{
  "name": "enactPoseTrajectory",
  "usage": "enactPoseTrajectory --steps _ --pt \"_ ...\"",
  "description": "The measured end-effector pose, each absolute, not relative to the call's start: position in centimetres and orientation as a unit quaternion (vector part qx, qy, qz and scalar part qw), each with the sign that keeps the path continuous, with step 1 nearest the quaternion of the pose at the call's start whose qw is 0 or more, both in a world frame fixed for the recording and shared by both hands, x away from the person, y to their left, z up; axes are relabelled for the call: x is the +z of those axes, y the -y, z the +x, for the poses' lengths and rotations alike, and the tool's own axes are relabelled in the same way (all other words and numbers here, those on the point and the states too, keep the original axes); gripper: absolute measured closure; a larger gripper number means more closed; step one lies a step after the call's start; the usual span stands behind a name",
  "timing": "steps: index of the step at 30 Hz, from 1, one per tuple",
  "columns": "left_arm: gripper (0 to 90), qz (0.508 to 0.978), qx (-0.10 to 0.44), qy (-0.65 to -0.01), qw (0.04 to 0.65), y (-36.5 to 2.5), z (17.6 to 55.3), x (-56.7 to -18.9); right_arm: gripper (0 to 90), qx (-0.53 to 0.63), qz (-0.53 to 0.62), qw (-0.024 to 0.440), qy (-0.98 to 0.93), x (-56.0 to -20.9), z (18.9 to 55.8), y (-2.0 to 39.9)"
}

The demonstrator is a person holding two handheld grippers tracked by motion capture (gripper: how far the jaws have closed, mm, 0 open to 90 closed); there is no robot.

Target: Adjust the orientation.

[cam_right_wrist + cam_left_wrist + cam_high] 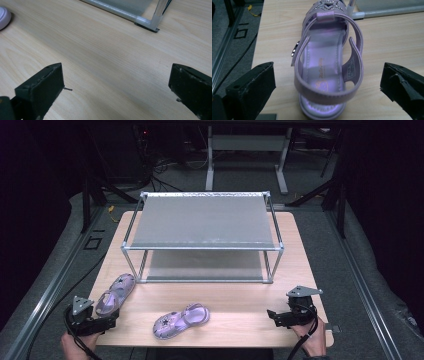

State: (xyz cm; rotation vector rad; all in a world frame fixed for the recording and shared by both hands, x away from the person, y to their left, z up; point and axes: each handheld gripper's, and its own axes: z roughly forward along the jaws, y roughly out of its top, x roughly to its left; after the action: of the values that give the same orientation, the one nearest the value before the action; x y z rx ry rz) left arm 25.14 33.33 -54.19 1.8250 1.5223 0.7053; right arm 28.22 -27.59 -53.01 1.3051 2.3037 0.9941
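Two lilac child's sandals lie on the wooden table point(235, 300). One sandal point(116, 293) point(325, 65) rests at the front left, heel toward my left gripper point(106, 321) point(327, 85), which is open with its jaws wide either side of the heel strap, not touching it. The other sandal point(181, 320) lies at the front centre; its toe point(3, 13) peeks in at the top left of the right gripper view. My right gripper point(274, 316) point(116, 85) is open over bare wood at the front right, holding nothing.
A two-tier metal-framed shoe rack point(202, 237) with grey shelves stands on the back half of the table; its front foot point(150, 23) lies ahead of the right gripper. Grey floor and rails point(45, 290) flank the table. Cables and a stand point(247, 150) lie behind.
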Motion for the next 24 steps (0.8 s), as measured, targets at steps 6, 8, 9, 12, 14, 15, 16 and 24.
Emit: enactPoseTrajectory --steps 6,8,9,12,14,15,16,24 --pt "0.3 0.699 0.268 -0.582 0.319 -33.1 26.6 -55.0 0.0 0.350 0.458 0.156 -0.802 -52.9 28.0 27.5" --pt "0.9 0.697 0.266 -0.583 0.320 -33.2 26.7 -55.3 0.0 0.349 0.459 0.157 -0.802 -52.9 28.0 27.5" --pt "1.4 0.699 0.264 -0.583 0.319 -33.3 26.7 -55.4 0.0 0.348 0.459 0.157 -0.802 -52.9 28.0 27.5" --pt "3.7 0.700 0.265 -0.580 0.321 -33.3 26.6 -55.4 0.0 0.348 0.458 0.157 -0.803 -52.9 27.9 27.4" --pt "5.1 0.700 0.266 -0.578 0.325 -33.3 26.7 -55.5 0.0 0.347 0.459 0.158 -0.802 -52.9 27.9 27.4" --pt "5.6 0.702 0.264 -0.576 0.325 -33.3 26.7 -55.4 0.0 0.348 0.459 0.159 -0.802 -52.9 27.8 27.5" --pt "5.6 0.702 0.265 -0.575 0.327 -33.3 26.7 -55.4 0.0 0.348 0.459 0.159 -0.802 -52.9 27.8 27.5" --pt "15.6 0.708 0.260 -0.570 0.325 -33.0 27.4 -55.3 0.0 0.346 0.463 0.156 -0.801 -53.0 27.6 27.7"
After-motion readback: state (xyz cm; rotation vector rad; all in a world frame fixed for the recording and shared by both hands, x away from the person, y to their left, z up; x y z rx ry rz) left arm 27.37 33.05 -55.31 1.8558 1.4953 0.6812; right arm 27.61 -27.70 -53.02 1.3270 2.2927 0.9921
